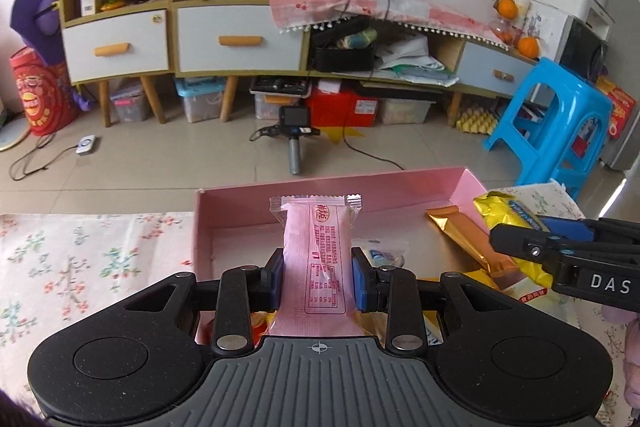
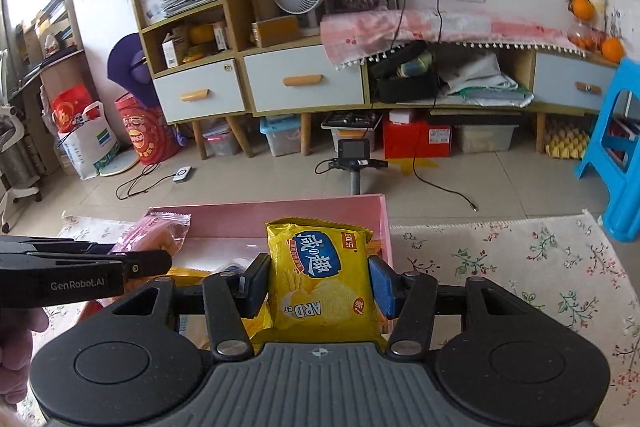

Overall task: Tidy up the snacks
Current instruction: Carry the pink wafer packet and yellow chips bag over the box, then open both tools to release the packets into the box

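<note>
Both grippers were clamped on snacks above the pink box [image 1: 400,183]: the left gripper [image 1: 316,281] on a pink packet [image 1: 316,247], the right gripper [image 2: 316,287] on a yellow cracker bag [image 2: 324,267]. The two tools stood close (almost side by side), so they could bump and a slippery wrapper could slide out. More free room seemed to lie by the box's left wall; a gold wrapper [image 1: 464,235] lay near its right edge.

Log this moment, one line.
left tongs: shut on pink snack pack | right tongs: shut on yellow cracker pack | both over pink box
</note>
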Action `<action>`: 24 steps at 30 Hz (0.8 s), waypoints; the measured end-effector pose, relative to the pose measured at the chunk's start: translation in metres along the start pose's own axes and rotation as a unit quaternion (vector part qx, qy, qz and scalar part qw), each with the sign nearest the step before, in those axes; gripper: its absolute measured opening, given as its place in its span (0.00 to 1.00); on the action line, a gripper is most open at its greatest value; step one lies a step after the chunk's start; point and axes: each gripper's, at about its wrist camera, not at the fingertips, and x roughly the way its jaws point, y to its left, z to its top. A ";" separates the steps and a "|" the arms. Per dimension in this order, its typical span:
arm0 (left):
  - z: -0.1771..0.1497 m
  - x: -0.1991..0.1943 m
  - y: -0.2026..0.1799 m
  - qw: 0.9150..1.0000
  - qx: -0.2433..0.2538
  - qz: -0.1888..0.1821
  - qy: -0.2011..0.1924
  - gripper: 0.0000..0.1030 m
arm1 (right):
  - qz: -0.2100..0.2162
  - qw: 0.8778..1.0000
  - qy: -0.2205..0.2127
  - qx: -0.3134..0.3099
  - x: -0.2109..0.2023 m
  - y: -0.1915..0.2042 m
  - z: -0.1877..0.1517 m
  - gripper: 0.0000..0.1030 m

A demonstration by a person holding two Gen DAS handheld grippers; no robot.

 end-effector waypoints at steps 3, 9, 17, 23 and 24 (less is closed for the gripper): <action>-0.001 0.003 -0.003 1.000 0.005 -0.001 -0.005 0.31 | 0.001 1.000 0.006 0.006 0.003 -0.002 -0.003 0.43; -0.001 -0.005 -0.010 1.000 0.023 -0.002 -0.017 0.51 | -0.005 1.000 -0.006 0.006 -0.005 -0.003 -0.002 0.61; -0.002 -0.032 -0.018 0.998 0.048 0.000 -0.035 0.77 | -0.016 1.000 -0.017 -0.002 -0.025 0.001 0.004 0.76; -0.017 -0.063 -0.017 0.998 0.050 0.000 -0.040 0.86 | -0.022 1.000 -0.018 -0.010 -0.045 0.010 0.002 0.80; -0.021 -0.068 -0.018 0.998 0.054 0.003 -0.040 0.86 | -0.023 1.000 -0.018 -0.013 -0.049 0.011 0.001 0.82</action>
